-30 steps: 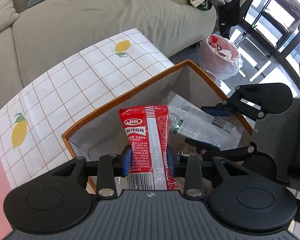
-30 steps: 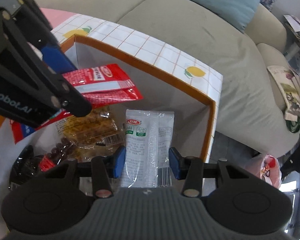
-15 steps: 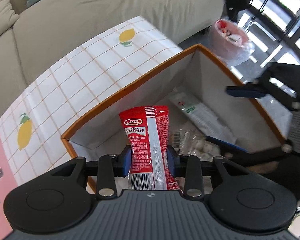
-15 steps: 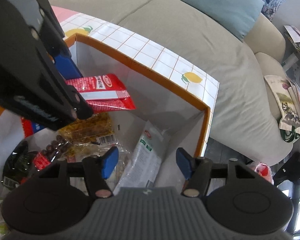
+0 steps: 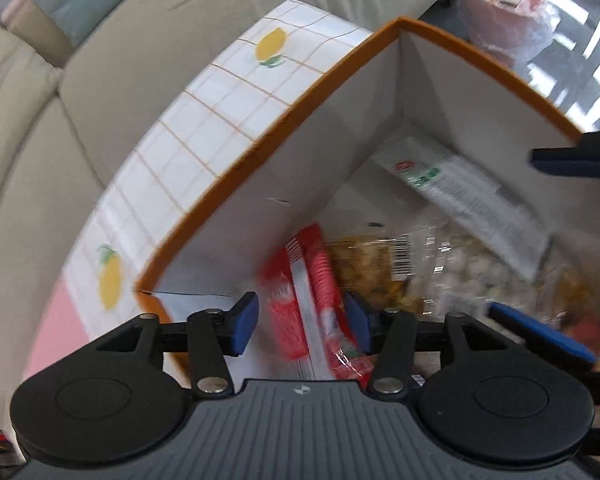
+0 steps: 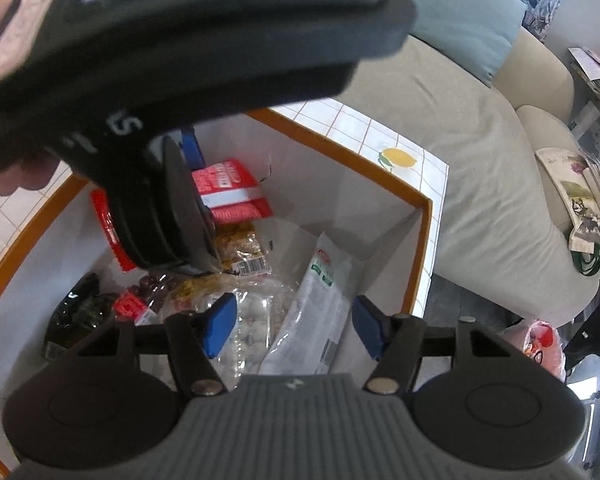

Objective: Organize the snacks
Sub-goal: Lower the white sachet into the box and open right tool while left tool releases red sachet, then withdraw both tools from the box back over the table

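- Storage box (image 6: 419, 240) on table (image 5: 204, 136), sofa (image 6: 452, 120) behind it.
- In box: snack packet (image 5: 312, 300) against near wall, between left gripper's (image 5: 300, 322) opening jaws.
- Long packet (image 6: 316, 320) leans in corner, below right gripper (image 6: 294, 330).

storage box (image 5: 332, 72): white inside walls, orange band along the rim
tablecloth (image 5: 204, 120): white with a thin orange grid and yellow lemons with green leaves; a pink area at lower left of the left wrist view
red snack packet (image 5: 312, 300): red with a white stripe down its length
white snack packet (image 6: 320, 312): white and clear, green print, small red logo at its top
sofa (image 6: 440, 92): beige
cushion (image 6: 460, 12): pale blue-green, upper right of the right wrist view
left gripper (image 5: 300, 316): black frame, blue pads
right gripper (image 6: 294, 326): black frame, blue pads
bin (image 5: 500, 4): pink, clear liner
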The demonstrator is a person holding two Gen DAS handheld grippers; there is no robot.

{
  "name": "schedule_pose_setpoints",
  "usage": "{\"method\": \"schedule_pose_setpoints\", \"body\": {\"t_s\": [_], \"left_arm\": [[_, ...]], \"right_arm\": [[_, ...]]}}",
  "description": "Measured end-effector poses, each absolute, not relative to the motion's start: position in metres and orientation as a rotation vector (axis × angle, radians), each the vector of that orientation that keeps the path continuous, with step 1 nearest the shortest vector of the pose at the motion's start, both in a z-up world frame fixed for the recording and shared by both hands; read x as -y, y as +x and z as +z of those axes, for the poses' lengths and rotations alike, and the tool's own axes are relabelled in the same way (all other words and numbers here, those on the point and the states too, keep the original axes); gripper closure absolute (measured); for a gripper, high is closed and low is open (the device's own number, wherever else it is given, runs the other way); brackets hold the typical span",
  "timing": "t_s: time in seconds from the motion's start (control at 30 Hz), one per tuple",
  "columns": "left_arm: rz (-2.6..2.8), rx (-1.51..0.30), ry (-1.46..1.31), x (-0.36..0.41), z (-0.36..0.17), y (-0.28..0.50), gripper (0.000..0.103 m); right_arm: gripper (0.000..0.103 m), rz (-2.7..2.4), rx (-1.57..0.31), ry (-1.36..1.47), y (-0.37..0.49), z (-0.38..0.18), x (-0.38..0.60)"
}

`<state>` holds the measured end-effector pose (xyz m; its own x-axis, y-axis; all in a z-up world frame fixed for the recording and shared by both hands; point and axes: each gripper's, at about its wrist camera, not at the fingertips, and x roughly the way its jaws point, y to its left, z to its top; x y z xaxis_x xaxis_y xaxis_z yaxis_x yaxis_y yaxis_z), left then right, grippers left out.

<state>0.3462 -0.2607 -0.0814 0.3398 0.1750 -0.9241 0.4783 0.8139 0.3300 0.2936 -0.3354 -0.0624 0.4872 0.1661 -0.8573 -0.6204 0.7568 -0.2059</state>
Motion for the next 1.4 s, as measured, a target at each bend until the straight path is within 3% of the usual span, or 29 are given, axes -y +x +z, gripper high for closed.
{"method": "schedule_pose_setpoints", "body": {"t_s": [0.1,0.43,0.83,1.07,1.4], "left_arm": [[-0.187,-1.198,0.661,0.258,-0.076,0.347,0.037],[-0.310,-1.196,0.438,0.226,-0.016,0.316,0.037],[-0.322,-1.023,0.238,0.144,0.074,0.231,0.037],[-0.266,-0.880,0.146,0.097,0.098,0.157,0.037],[-0.182,-0.807,-0.077,0.036,0.085,0.077,0.037]], "right_arm": [[0.037,0.505,-0.963,-0.529,0.292,-0.063,0.336],[0.035,0.462,-1.081,-0.416,0.287,-0.050,0.339],[0.033,0.345,-1.109,-0.195,0.237,0.024,0.315],[0.027,0.305,-0.953,-0.093,0.175,0.068,0.291],[0.019,0.187,-0.701,-0.037,0.076,0.083,0.255]]}}
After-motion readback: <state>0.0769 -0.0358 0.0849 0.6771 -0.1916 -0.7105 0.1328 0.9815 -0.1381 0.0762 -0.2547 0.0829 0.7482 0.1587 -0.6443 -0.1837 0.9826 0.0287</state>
